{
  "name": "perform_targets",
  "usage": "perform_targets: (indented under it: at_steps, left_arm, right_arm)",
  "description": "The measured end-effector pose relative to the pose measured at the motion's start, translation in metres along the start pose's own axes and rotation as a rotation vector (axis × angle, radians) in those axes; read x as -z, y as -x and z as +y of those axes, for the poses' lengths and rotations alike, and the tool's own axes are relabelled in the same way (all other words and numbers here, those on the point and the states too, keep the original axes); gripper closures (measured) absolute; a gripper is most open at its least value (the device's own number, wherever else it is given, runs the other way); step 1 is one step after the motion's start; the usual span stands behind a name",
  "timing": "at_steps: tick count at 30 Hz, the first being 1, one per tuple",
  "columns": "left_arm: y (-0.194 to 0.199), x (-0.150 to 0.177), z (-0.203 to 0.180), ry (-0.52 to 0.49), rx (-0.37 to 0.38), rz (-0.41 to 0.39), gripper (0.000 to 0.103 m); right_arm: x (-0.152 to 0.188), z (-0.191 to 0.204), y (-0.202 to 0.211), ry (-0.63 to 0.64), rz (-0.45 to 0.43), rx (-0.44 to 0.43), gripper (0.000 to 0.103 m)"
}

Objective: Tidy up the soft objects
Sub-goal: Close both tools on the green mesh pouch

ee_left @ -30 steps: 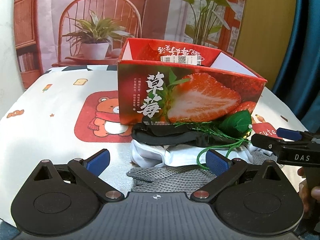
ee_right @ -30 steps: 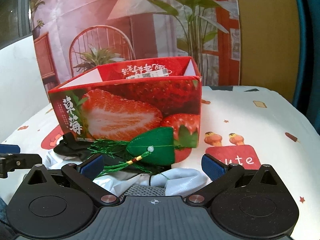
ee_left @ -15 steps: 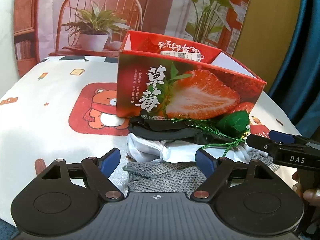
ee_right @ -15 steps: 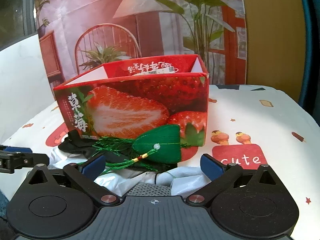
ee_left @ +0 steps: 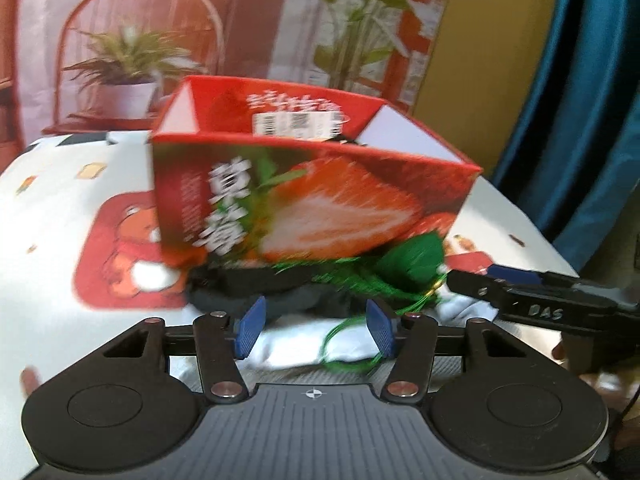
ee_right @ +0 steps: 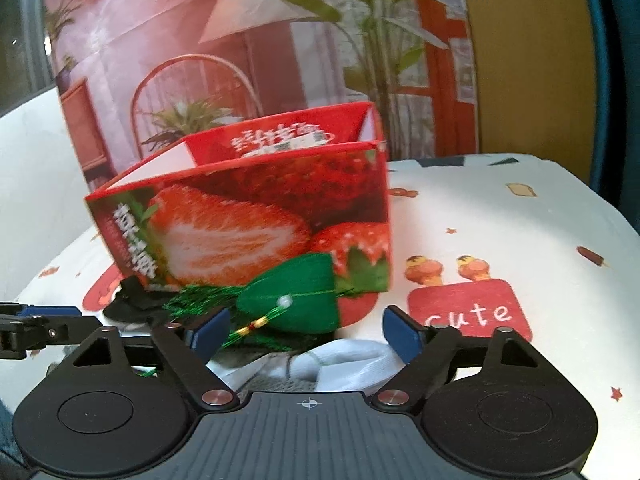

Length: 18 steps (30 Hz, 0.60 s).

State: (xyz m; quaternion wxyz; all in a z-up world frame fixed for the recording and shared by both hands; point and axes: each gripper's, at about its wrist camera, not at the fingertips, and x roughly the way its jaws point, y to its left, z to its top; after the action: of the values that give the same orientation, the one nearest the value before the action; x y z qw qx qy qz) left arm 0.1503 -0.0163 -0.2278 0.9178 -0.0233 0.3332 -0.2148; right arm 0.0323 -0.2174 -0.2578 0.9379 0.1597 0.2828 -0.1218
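A pile of soft things lies against the front of the red strawberry box (ee_left: 320, 200) (ee_right: 248, 220). It holds a black cloth (ee_left: 256, 286) (ee_right: 130, 300), a white cloth (ee_left: 300, 344) (ee_right: 348, 360) and a green tasselled pouch (ee_left: 412, 258) (ee_right: 296, 300). My left gripper (ee_left: 316, 328) hovers over the pile's left part. Its jaws are closing, with the white and black cloth between them and the pads not pressing. My right gripper (ee_right: 304, 334) (ee_left: 520, 300) is at the pile's right end. Its jaws are also closing around the pouch and white cloth, without touching them.
The box stands open-topped on a white tablecloth (ee_right: 520, 240) printed with a bear and a "cute" patch. A printed backdrop (ee_left: 160, 40) hangs behind, with a blue curtain (ee_left: 592, 120) on the right. A hand shows at the right edge, holding the right gripper.
Both grippers' jaws have narrowed. The left gripper has moved forward over the pile, and the grey knit cloth in front has slipped out of its view. The right gripper has hardly shifted.
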Motion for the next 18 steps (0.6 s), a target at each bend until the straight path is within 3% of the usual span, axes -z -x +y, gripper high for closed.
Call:
perform_targets:
  at_steps: [8, 13, 18]
  left_arm:
    - [-0.045, -0.033, -0.019, 0.029, 0.103, 0.050, 0.044]
    - [-0.075, -0.042, -0.027, 0.098, 0.160, 0.105, 0.044]
    - [-0.093, -0.044, -0.036, 0.087, 0.189, 0.128, 0.045]
  right_arm:
    - [-0.013, -0.008, -0.016, 0.078, 0.027, 0.002, 0.040]
    - [-0.016, -0.010, -0.023, 0.123, 0.051, -0.040, 0.044]
    - [-0.013, -0.011, -0.021, 0.177, 0.068, -0.068, 0.044]
